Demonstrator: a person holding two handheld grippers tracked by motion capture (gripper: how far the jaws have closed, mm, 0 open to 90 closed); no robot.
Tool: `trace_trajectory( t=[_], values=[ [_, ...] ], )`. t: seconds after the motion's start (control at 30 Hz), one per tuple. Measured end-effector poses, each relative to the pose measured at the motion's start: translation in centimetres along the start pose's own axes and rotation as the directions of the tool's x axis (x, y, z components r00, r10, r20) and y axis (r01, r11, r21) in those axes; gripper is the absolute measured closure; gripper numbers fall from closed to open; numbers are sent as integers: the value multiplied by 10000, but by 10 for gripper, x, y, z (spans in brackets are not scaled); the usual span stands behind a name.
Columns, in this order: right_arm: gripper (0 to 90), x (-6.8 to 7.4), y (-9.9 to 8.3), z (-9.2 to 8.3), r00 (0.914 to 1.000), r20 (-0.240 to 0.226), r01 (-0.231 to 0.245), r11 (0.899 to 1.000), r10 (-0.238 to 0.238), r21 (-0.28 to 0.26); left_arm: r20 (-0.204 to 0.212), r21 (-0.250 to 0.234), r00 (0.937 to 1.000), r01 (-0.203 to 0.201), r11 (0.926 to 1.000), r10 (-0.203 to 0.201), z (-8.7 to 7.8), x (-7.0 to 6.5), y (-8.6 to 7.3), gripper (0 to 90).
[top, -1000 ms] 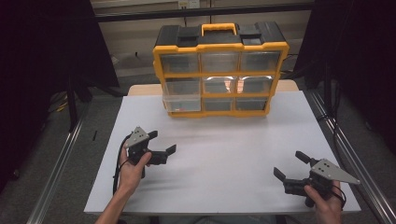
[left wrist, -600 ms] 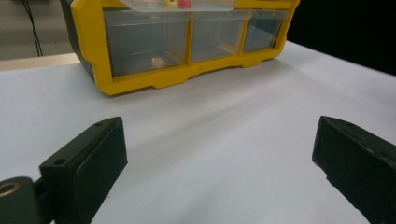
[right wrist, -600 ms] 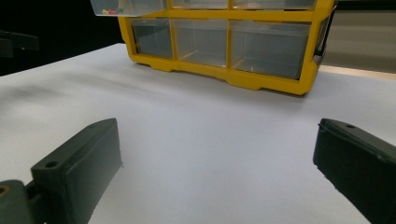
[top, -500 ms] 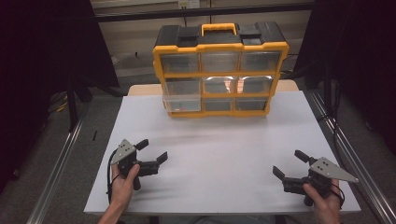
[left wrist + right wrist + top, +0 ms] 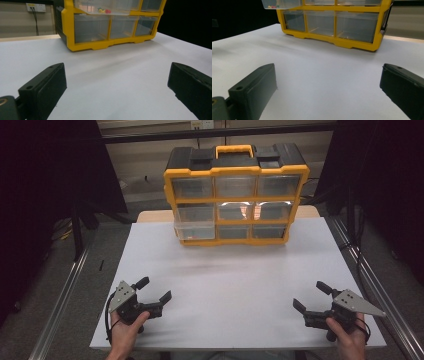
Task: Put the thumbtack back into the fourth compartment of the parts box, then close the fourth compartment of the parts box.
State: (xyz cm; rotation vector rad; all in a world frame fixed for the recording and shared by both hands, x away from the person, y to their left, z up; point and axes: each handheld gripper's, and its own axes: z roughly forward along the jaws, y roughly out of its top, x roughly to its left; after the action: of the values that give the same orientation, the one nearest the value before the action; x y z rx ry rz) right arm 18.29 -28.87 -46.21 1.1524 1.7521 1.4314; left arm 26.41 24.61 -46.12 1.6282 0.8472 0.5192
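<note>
Nothing here can be read. The yellow organizer shows no lettering on its frame or drawers. A small yellowish tag on the wall, above the socket, is too blurred to make out any words.

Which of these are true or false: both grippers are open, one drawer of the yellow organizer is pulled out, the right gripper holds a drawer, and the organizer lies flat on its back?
1. Both the left gripper and the right gripper are open. True.
2. One drawer of the yellow organizer is pulled out. True; it is the middle-left one.
3. The right gripper holds a drawer. False; it is empty, over the white table.
4. The organizer lies flat on its back. False; it stands upright, handle on top.
</note>
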Motion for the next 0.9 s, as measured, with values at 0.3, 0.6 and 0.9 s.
trace_trajectory(
  t=[0.3,0.6,0.9],
  values=[
    [5,0,0,0,10000,2,75,10000,-75,-33,0,-66,10000,-46,10000,46,0,2,1,23],
    [5,1,1,3,10000,32,-7,10000,7,35,428,139,9984,-367,9992,361,4,-3,6,32],
    [5,0,0,0,10000,7,65,10000,-65,11,1165,434,9913,-667,9968,612,10,-14,18,50]
  ],
)
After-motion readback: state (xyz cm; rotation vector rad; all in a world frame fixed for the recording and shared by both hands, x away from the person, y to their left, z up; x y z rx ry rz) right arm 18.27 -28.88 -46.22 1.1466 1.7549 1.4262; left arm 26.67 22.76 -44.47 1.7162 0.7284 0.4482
